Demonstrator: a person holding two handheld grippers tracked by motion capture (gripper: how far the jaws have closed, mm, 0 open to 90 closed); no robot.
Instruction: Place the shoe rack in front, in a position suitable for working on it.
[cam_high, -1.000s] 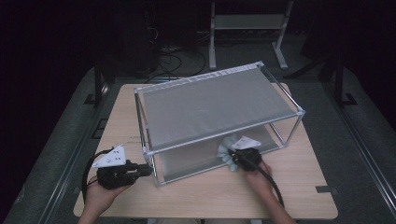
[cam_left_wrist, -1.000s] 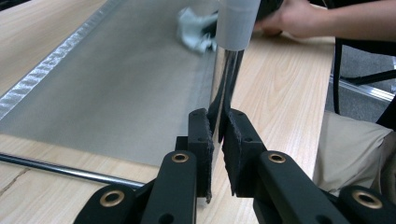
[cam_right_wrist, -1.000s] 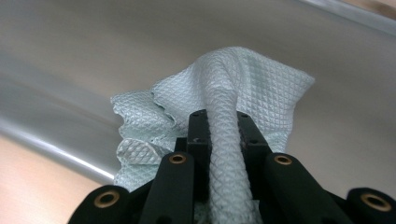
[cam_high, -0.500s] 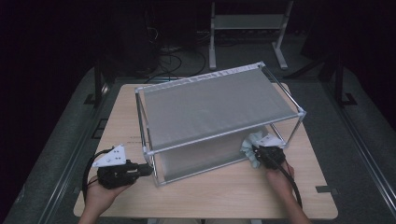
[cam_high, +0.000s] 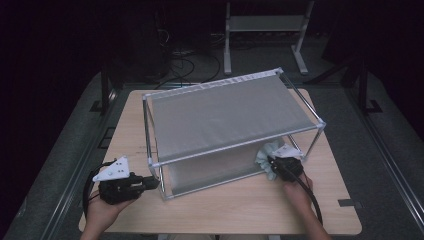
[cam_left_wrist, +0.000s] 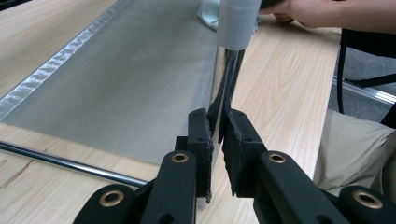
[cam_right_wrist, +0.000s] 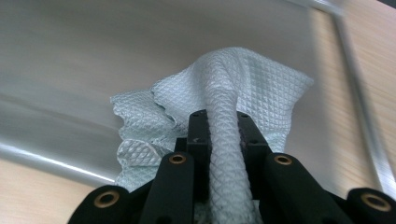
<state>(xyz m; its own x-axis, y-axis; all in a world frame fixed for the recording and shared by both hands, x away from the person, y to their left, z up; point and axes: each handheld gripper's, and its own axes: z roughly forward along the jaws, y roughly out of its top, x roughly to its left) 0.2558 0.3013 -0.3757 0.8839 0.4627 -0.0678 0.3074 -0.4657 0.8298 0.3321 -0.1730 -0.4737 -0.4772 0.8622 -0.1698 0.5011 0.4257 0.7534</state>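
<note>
The pale quilted cloth (cam_high: 266, 156) sits bunched at the near right corner of the metal frame rack (cam_high: 320, 125), on the rack's lower grey mesh shelf (cam_high: 210, 172) and under its upper shelf (cam_high: 225, 117). In the right gripper view a rolled fold of that cloth (cam_right_wrist: 224, 140) runs straight up between the jaws of your right hand-held gripper (cam_right_wrist: 223, 126), which are clamped tight on it, with the rest of the cloth fanning out onto the shelf beyond. From above, your right hand-held gripper (cam_high: 274, 162) is pushed in just beside the rack's near right post. At the rack's near left corner, your left hand-held gripper (cam_high: 155, 182) has its jaws closed narrow around the shiny upright post (cam_left_wrist: 226, 79), gripping it low down, just above the lower shelf's edge. The rack stands on the light wooden surface (cam_high: 240, 210), skewed a little to its edges, and your left hand (cam_high: 102, 210) rests at the surface's near left edge.
</note>
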